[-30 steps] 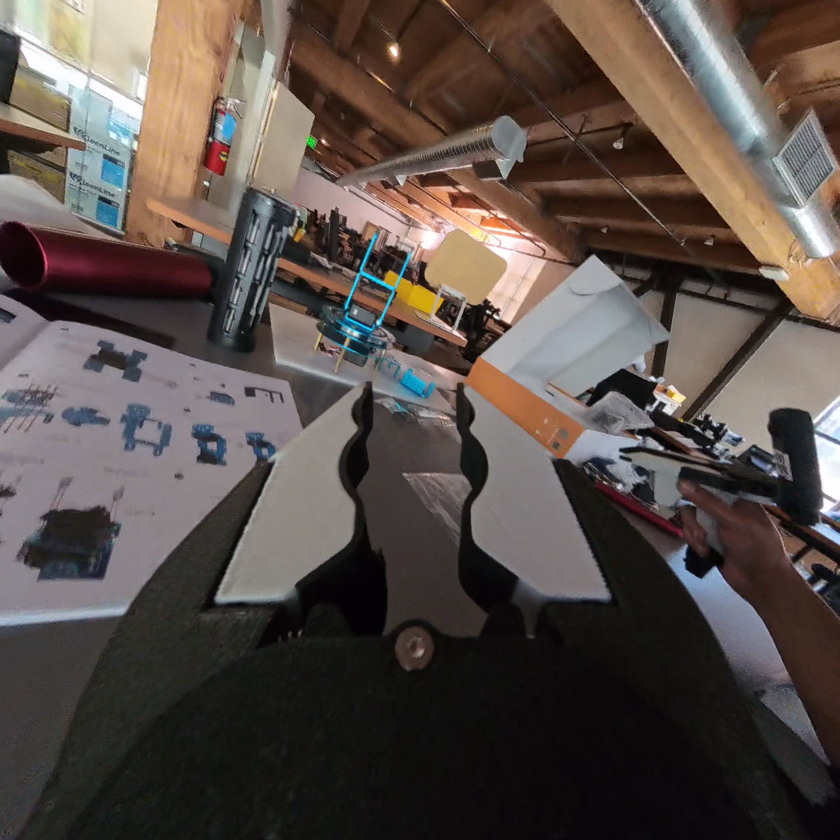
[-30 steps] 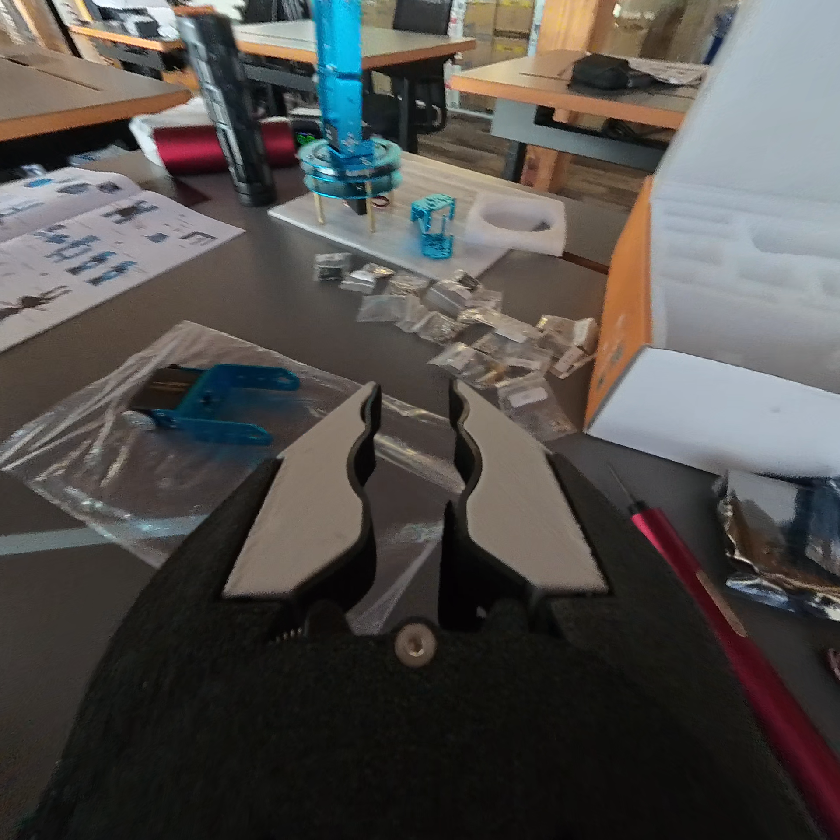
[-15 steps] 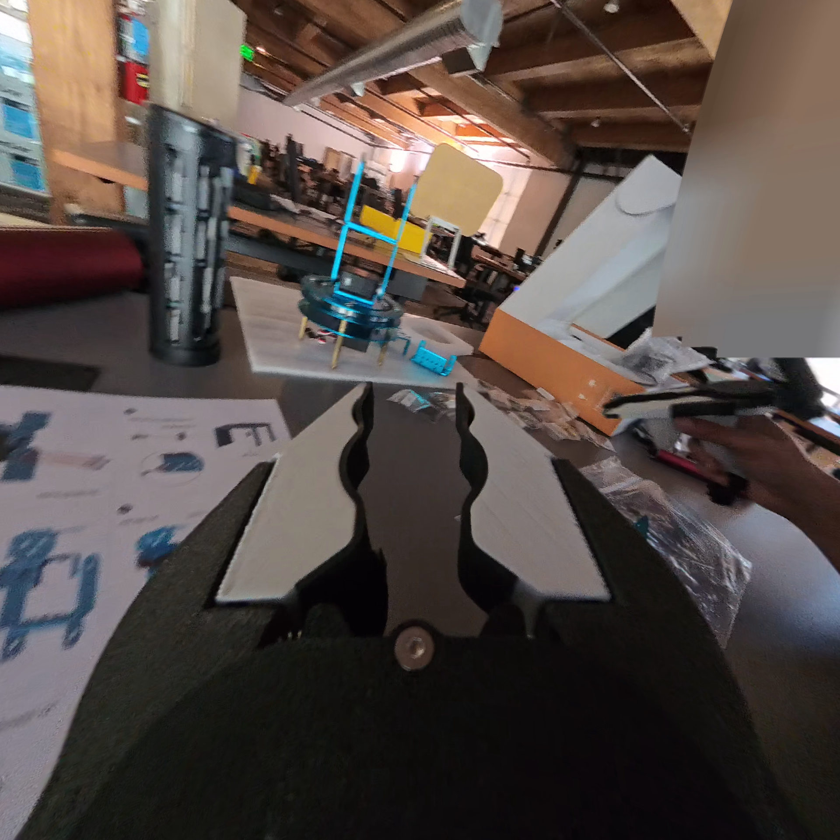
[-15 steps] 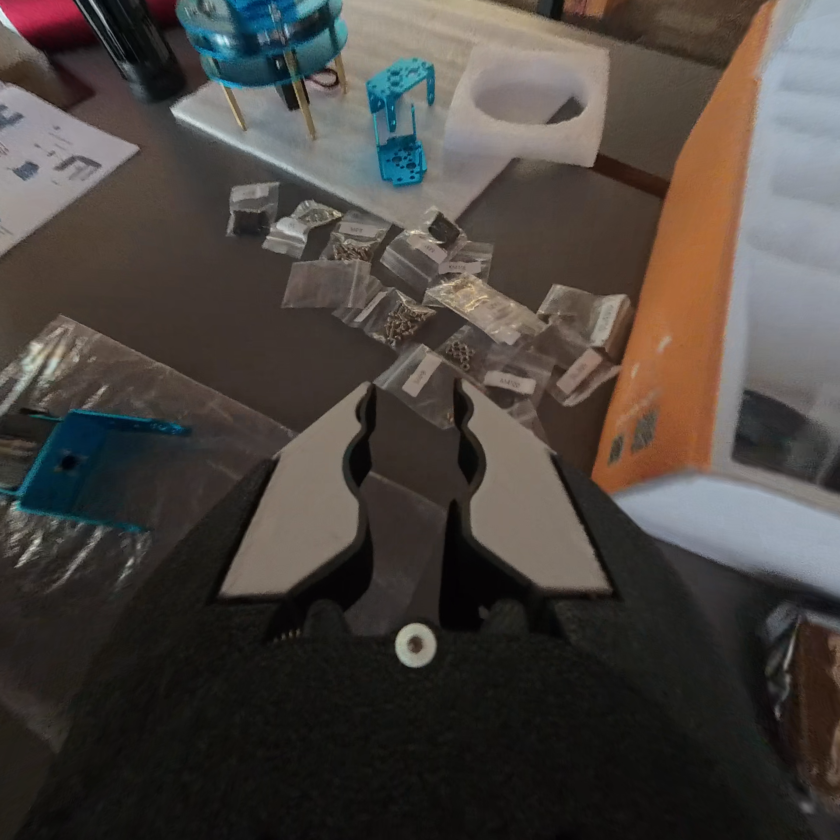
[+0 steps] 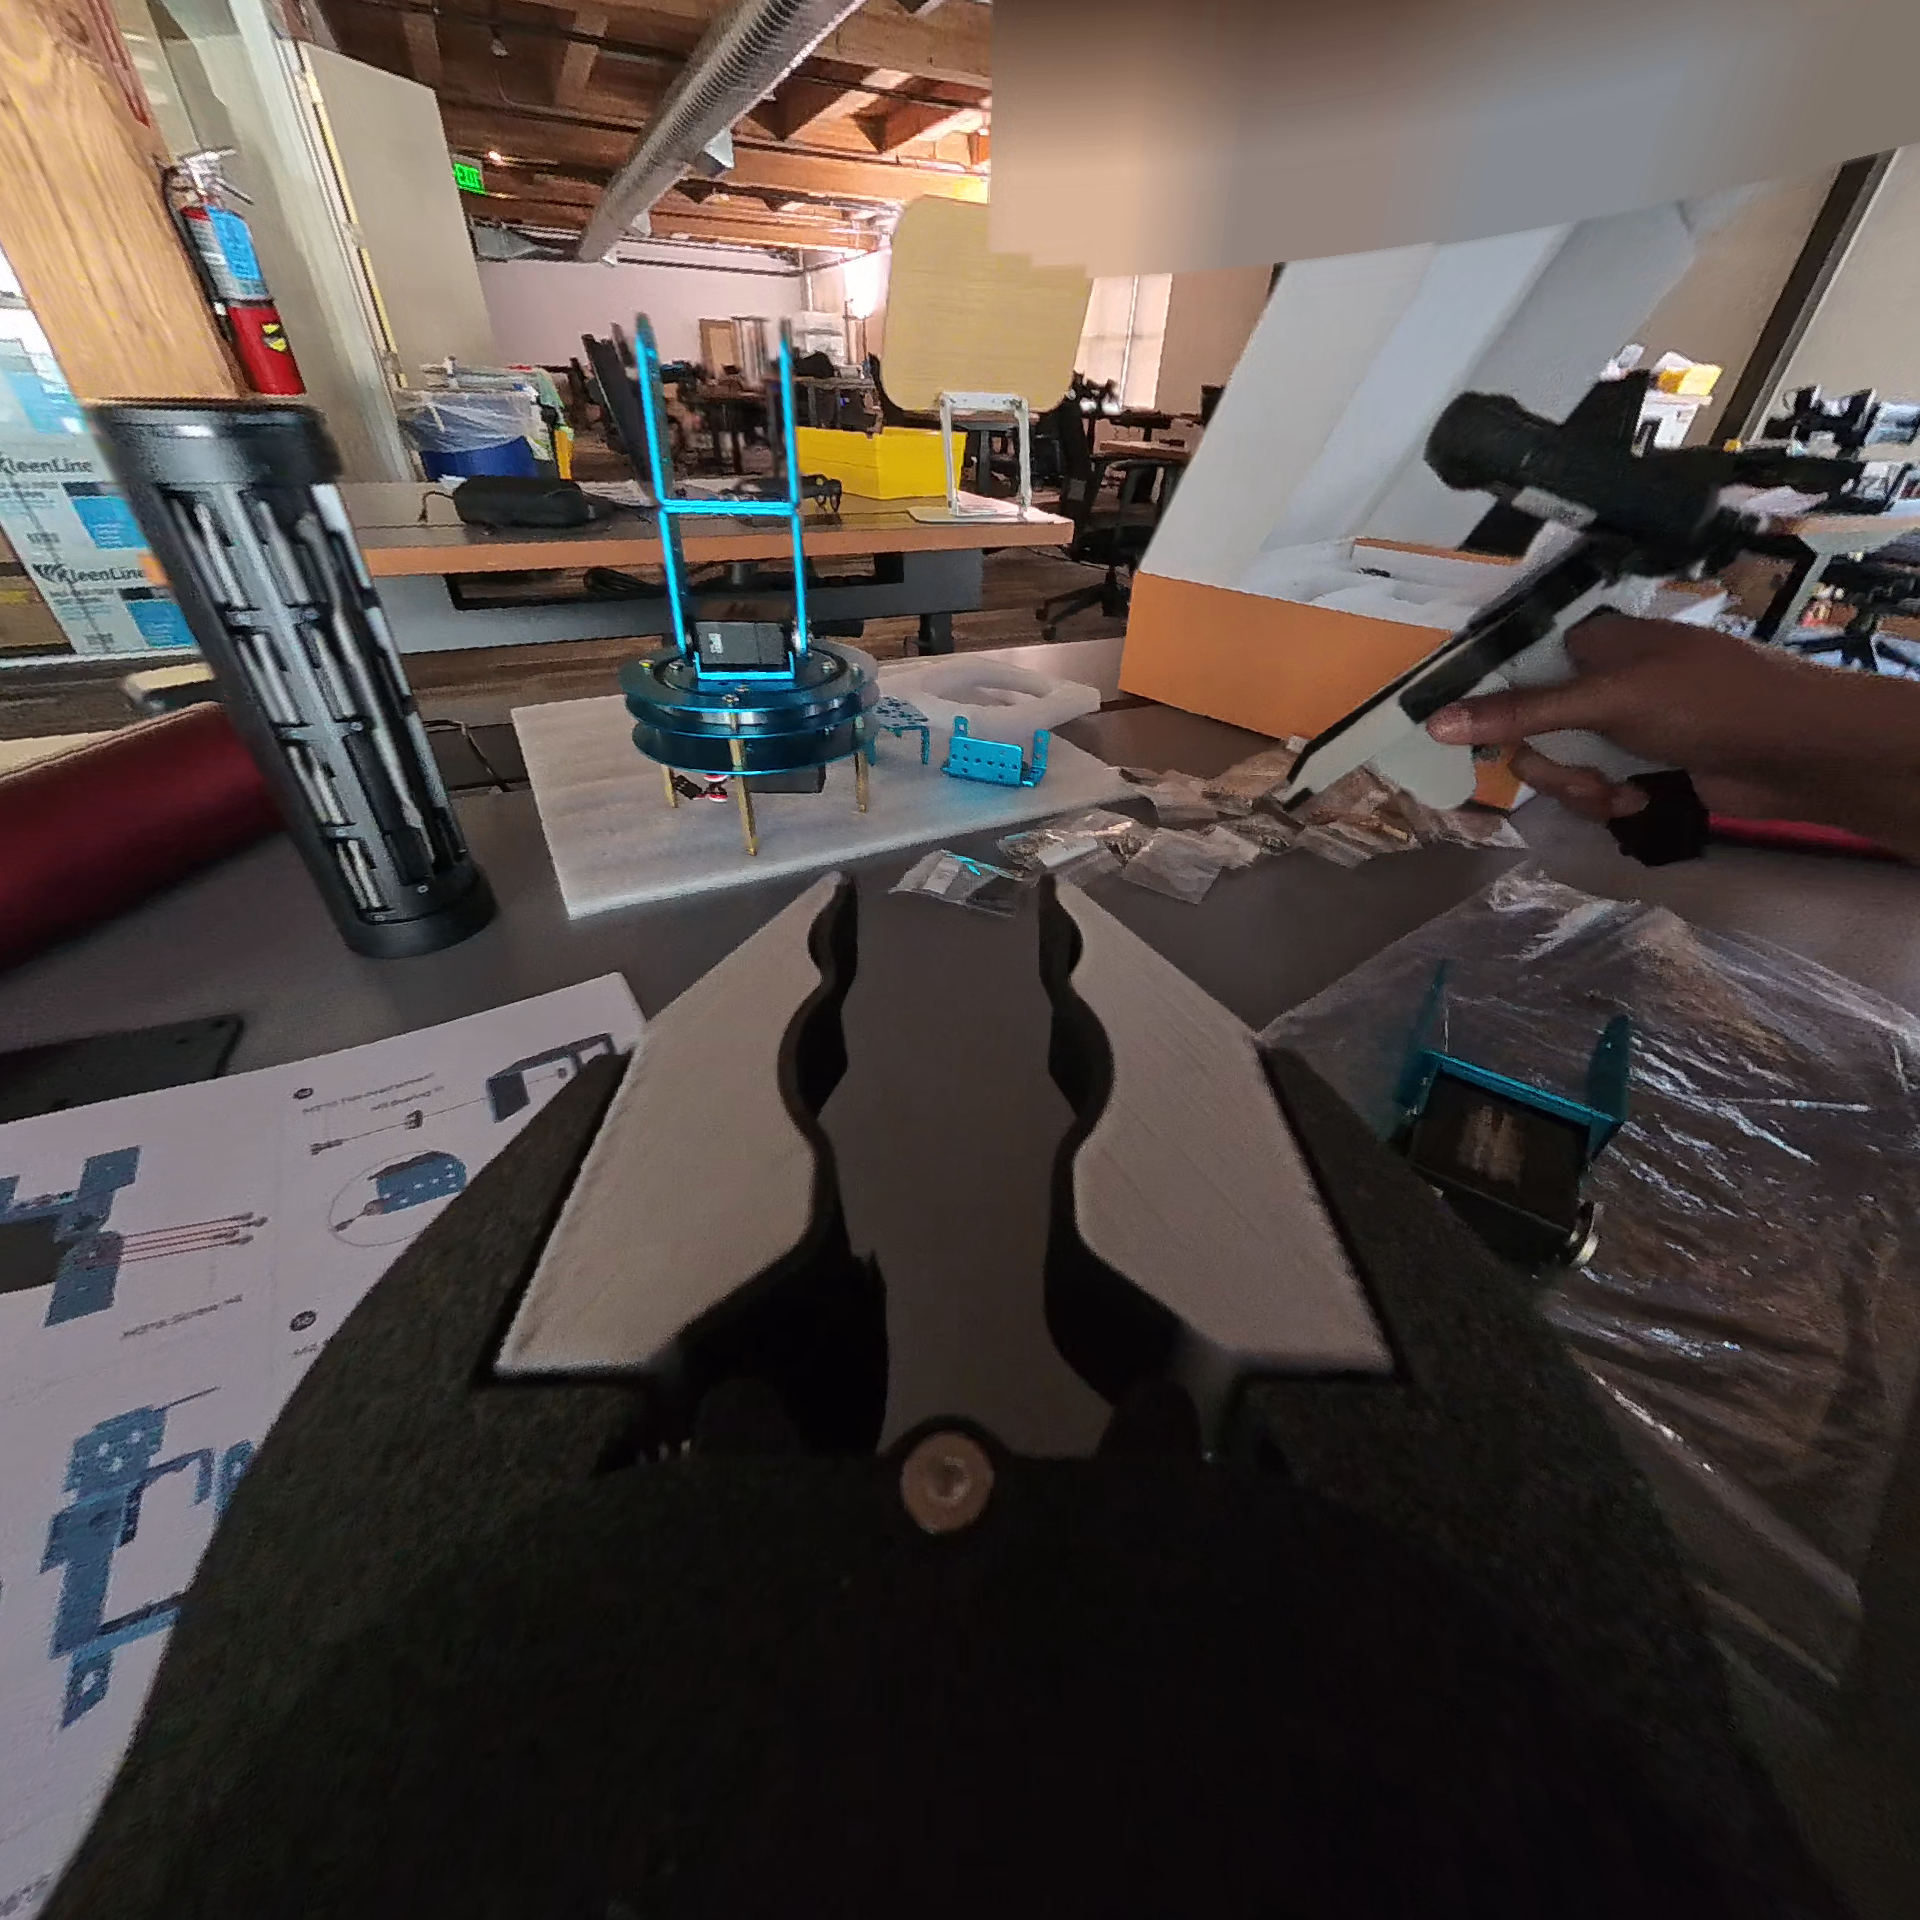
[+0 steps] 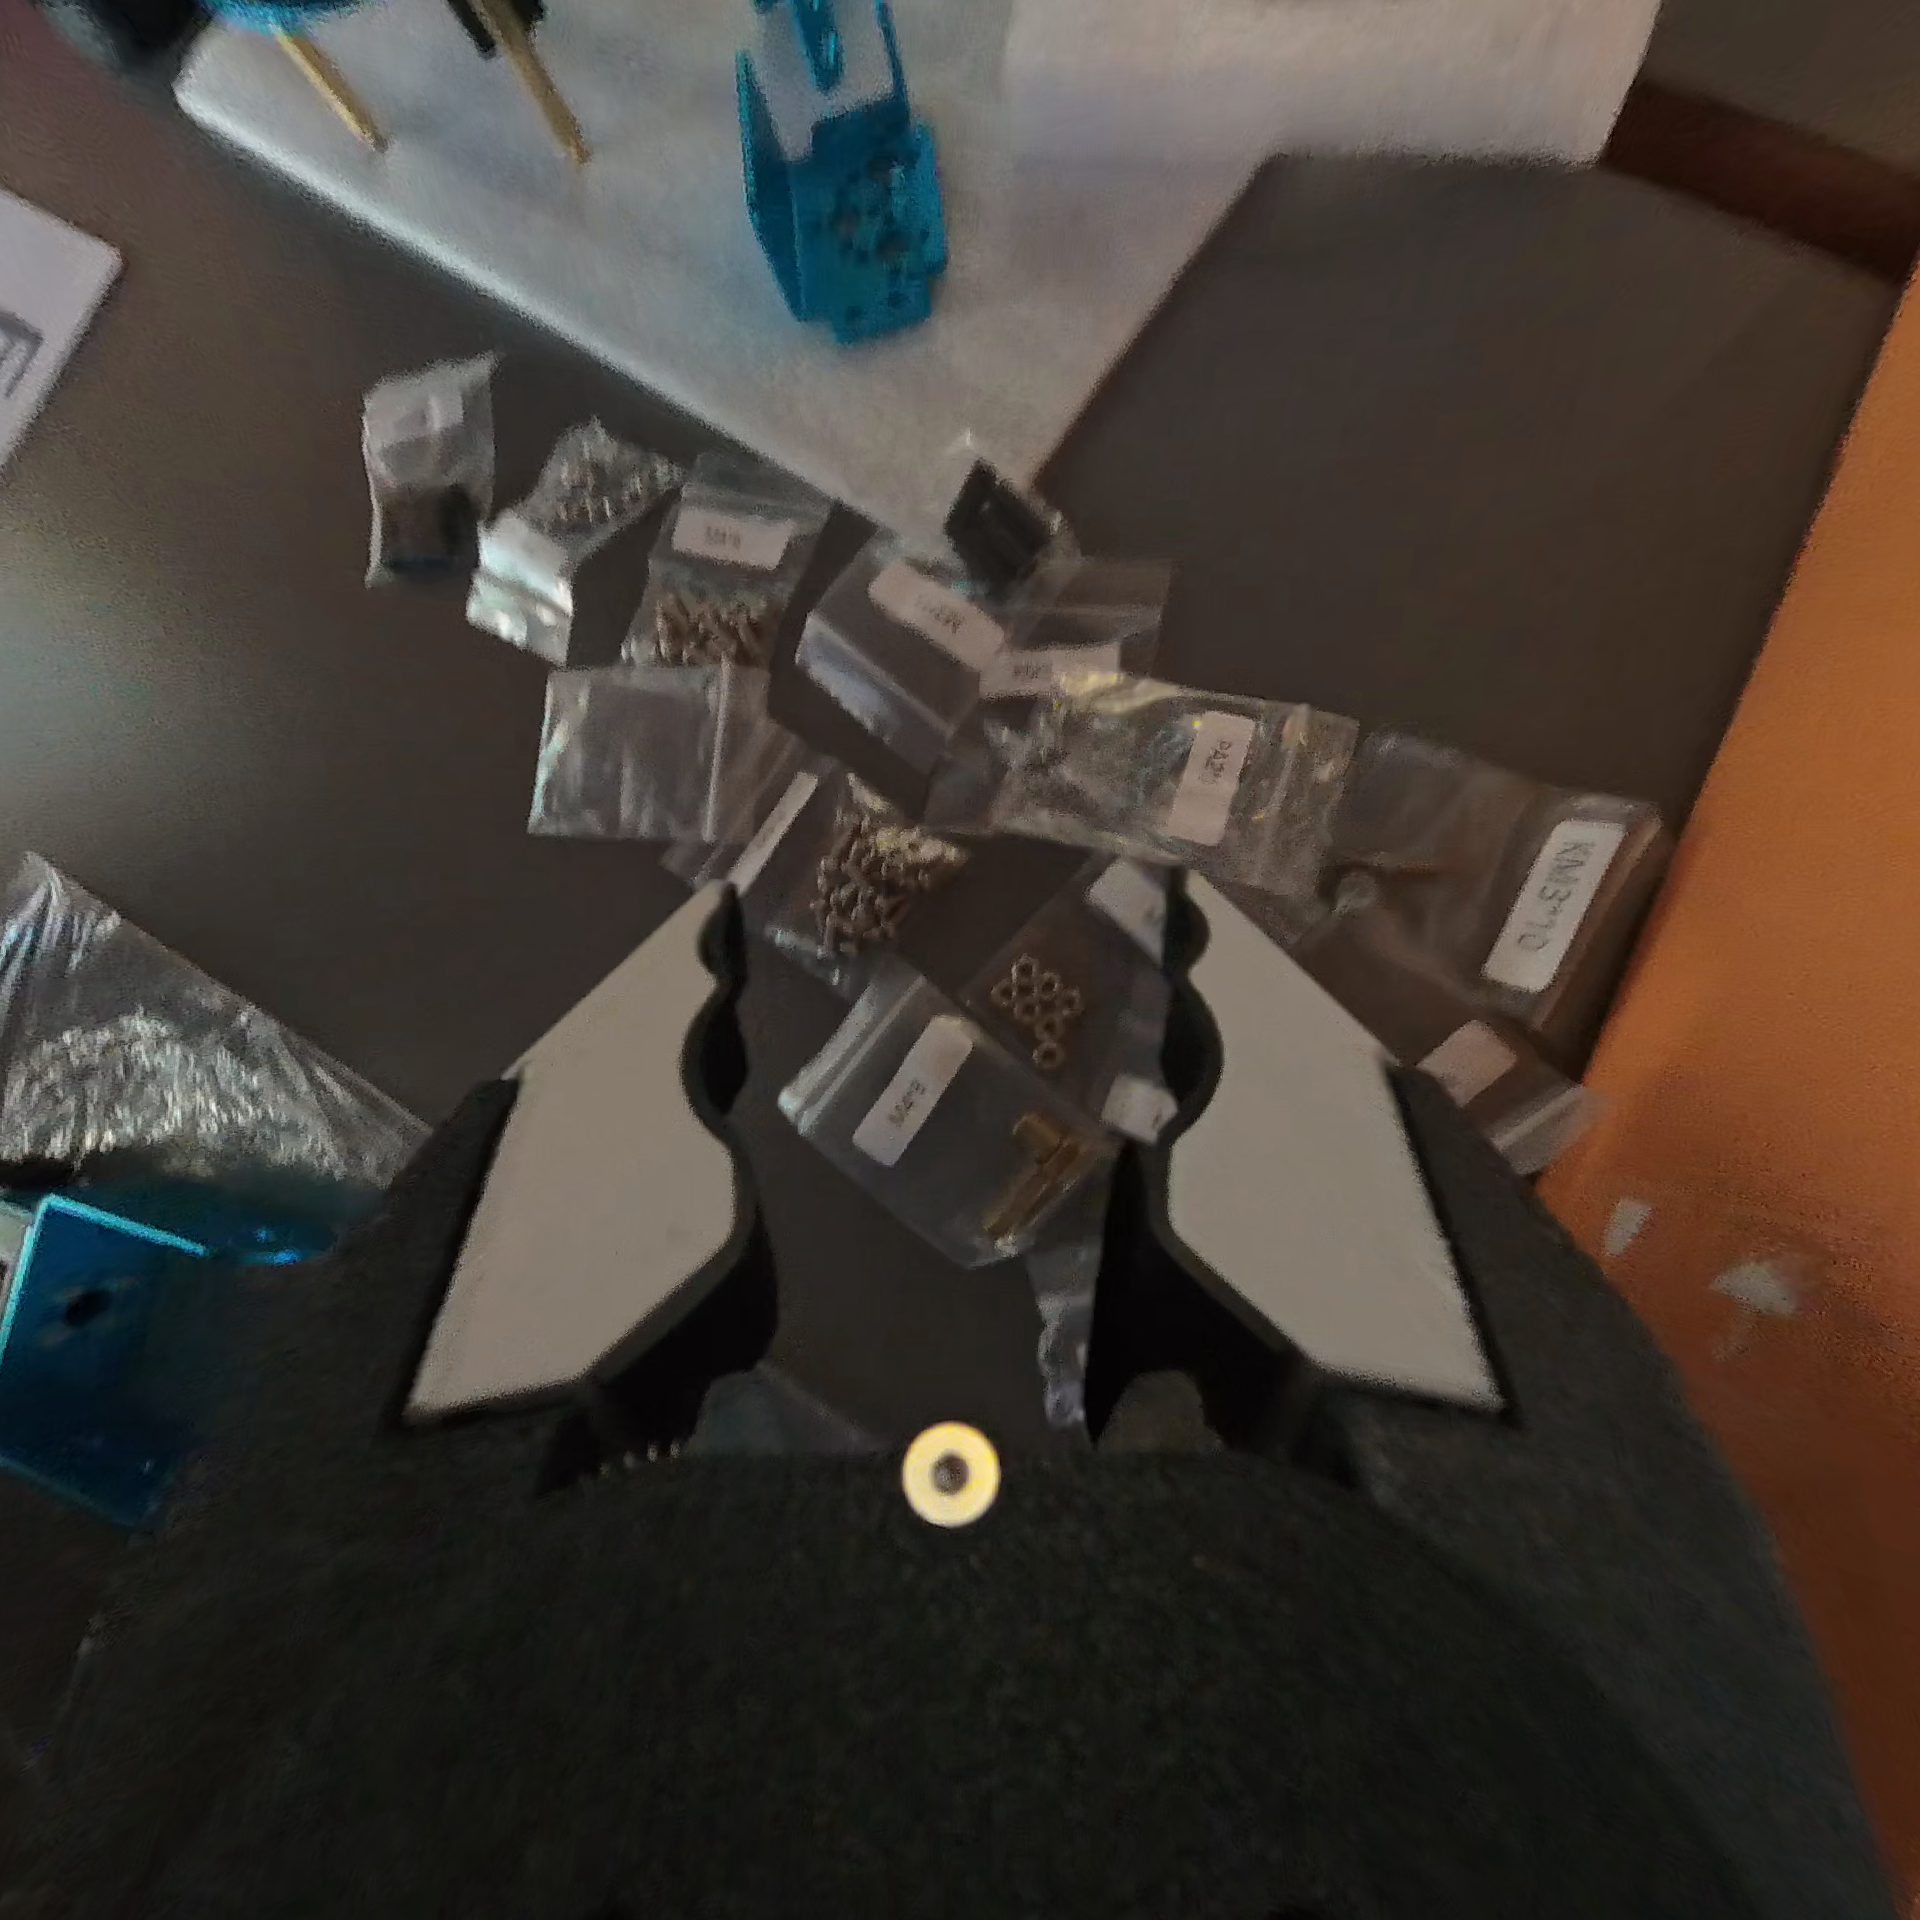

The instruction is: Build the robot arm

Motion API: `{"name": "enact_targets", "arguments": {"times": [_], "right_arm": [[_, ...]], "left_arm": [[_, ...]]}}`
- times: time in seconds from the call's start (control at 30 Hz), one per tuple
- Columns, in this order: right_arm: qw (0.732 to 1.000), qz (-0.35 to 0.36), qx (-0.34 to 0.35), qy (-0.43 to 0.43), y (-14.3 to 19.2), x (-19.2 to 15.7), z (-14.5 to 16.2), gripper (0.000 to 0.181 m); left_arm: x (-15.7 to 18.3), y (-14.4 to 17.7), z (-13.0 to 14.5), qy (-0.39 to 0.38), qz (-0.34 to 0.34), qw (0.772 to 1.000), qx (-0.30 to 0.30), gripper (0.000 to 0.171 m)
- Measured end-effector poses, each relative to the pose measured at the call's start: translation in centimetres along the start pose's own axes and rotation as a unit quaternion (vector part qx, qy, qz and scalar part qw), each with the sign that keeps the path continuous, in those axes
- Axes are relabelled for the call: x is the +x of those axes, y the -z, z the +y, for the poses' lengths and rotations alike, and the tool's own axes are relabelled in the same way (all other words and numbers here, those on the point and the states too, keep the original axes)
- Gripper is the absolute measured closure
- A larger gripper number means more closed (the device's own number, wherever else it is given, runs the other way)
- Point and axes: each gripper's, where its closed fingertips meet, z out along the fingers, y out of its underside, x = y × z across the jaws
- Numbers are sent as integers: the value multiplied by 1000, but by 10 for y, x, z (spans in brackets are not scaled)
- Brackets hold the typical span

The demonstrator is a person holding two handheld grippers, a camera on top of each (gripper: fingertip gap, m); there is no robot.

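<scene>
Clear hardware bags (image 6: 935,810) now framed by right gripper (image 6: 951,904), lowered from earlier height; jaws widened, nothing held, one bag (image 6: 935,1101) between them. Left gripper (image 5: 945,894) part-open, empty, over table (image 5: 260,966).

My right gripper (image 6: 951,914) hangs spread wide over a heap of small clear bags (image 6: 883,727) on the dark table (image 6: 1455,416). Between its fingers I see one bag with brass standoffs (image 6: 961,1127) and a white label, and beside it one with small brass nuts (image 6: 1039,1003). I cannot tell whether the tips touch the plastic. My left gripper (image 5: 945,894) hovers empty, its fingers parted, nearest a printed instruction sheet (image 5: 260,1195) on its left and a blue bracket with a black servo (image 5: 1496,1132) on crinkled plastic to its right.
</scene>
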Motion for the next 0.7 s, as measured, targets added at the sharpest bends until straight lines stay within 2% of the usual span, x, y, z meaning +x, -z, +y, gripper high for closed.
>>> {"name": "enact_targets", "arguments": {"times": [0.13,0.23,0.33,0.43,0.57,0.7], "right_arm": [[997,5,73,23,21,-6,-31,99],[997,-7,77,23,36,-12,-21,106],[994,-14,108,15,56,-21,-1,117],[989,-24,145,-2,68,-29,19,127],[979,-39,198,-11,80,-27,21,139],[974,-31,223,24,93,-25,10,149]], "left_arm": [[-9,6,-5,22,-7,1000,17,138],[-18,11,-3,38,-30,999,2,138],[-42,27,13,40,-116,989,-79,138],[-70,60,37,27,-208,961,-177,138],[-89,97,60,63,-259,922,-282,137],[-97,111,52,67,-285,913,-285,132]]}}
